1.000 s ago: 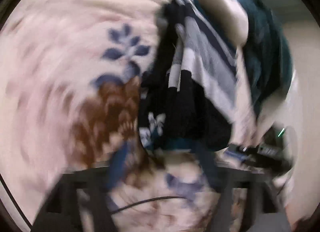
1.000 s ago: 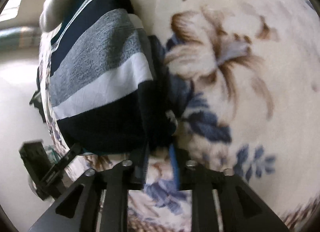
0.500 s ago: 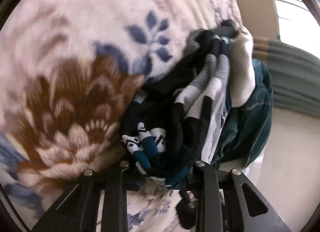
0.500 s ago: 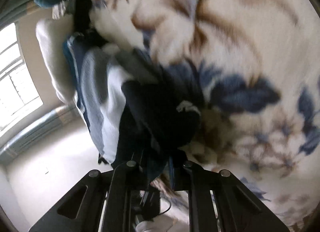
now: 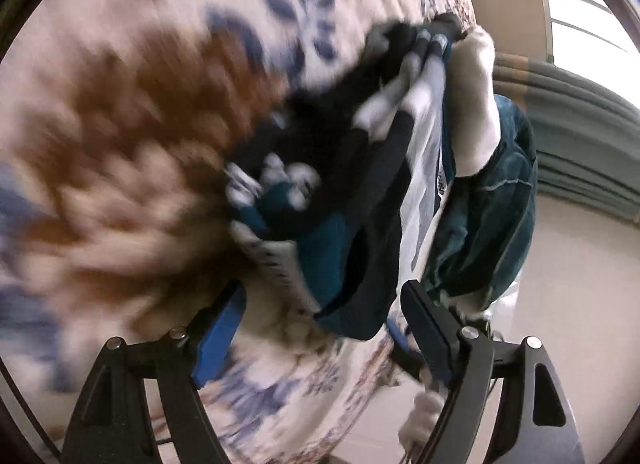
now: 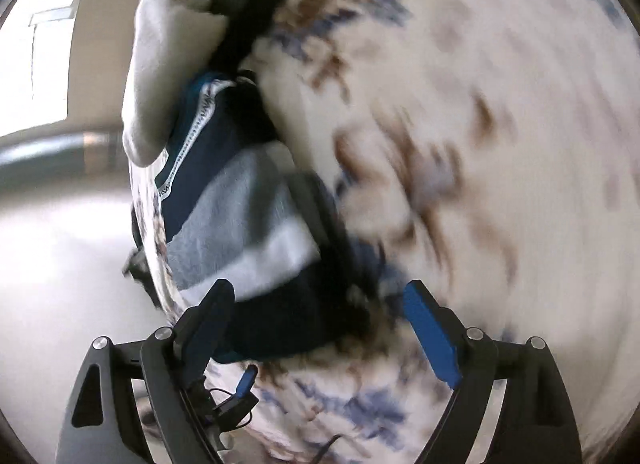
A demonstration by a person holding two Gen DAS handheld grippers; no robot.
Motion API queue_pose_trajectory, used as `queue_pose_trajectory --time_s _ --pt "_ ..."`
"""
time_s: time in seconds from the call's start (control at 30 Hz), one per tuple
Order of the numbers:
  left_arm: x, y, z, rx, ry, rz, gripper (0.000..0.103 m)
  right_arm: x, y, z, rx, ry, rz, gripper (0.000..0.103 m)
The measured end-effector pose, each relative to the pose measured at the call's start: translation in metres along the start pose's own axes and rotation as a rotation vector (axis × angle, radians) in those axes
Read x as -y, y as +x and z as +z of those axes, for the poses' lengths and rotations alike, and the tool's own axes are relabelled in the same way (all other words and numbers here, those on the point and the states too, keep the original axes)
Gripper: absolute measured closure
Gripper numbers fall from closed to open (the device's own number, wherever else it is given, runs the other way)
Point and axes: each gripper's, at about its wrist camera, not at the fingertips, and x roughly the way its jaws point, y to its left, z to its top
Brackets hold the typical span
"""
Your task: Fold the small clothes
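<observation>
A floral blanket (image 5: 132,111) in cream, brown and blue covers the surface, blurred in both views. At its edge a grey-green curtain (image 5: 580,135) hangs below a bright window (image 5: 588,23). The pale floor (image 6: 60,264) lies beside the blanket, with a black cable (image 6: 228,412) near its edge.

Floral blanket (image 5: 120,111) fills most of view ahead of and left of left gripper: cream ground, brown flower, blue leaves, heavy motion blur. Same blanket (image 6: 500,143) ahead and right of right gripper. Bright window (image 5: 588,19) at upper right of left view, grey-green striped curtain (image 5: 580,131) below it. Pale floor (image 5: 576,304) right of left gripper. In right view, window (image 6: 44,71) at upper left, washed out; pale glossy floor (image 6: 60,264) to left
</observation>
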Motion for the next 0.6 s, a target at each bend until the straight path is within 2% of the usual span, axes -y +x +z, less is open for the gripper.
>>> queue_pose_trajectory --time_s 0.07,0.17,0.27,0.37,0.43,0.5,0.53,0.57,0.6 --pt "0.002 0.024 -0.001 0.018 0.001 -0.018 0.025 -0.011 0.011 0.031 -0.021 -0.071 0.002 0.015" --pt "0.008 0.048 -0.001 0.044 -0.007 -0.048 0.025 -0.029 0.044 0.084 -0.078 -0.163 0.064 0.015" --pt "0.006 0.055 0.004 0.095 -0.029 -0.062 0.024 -0.050 0.095 0.133 -0.181 -0.234 0.132 0.015" --pt "0.001 0.055 0.011 0.148 -0.067 -0.095 0.024 -0.068 0.136 0.157 -0.284 -0.299 0.149 0.009" --pt "0.001 0.055 0.013 0.172 -0.072 -0.108 0.024 -0.080 0.144 0.165 -0.300 -0.327 0.191 0.007" --pt "0.001 0.052 0.015 0.195 -0.065 -0.131 0.025 -0.090 0.148 0.165 -0.302 -0.346 0.241 0.009" --pt "0.002 0.049 0.017 0.203 -0.058 -0.142 0.026 -0.093 0.151 0.163 -0.306 -0.353 0.248 0.032" --pt "0.004 0.044 0.021 0.213 -0.043 -0.155 0.031 -0.096 0.156 0.158 -0.323 -0.362 0.230 0.071" --pt "0.007 0.038 0.027 0.220 -0.025 -0.156 0.048 -0.096 0.159 0.153 -0.325 -0.365 0.209 0.074"
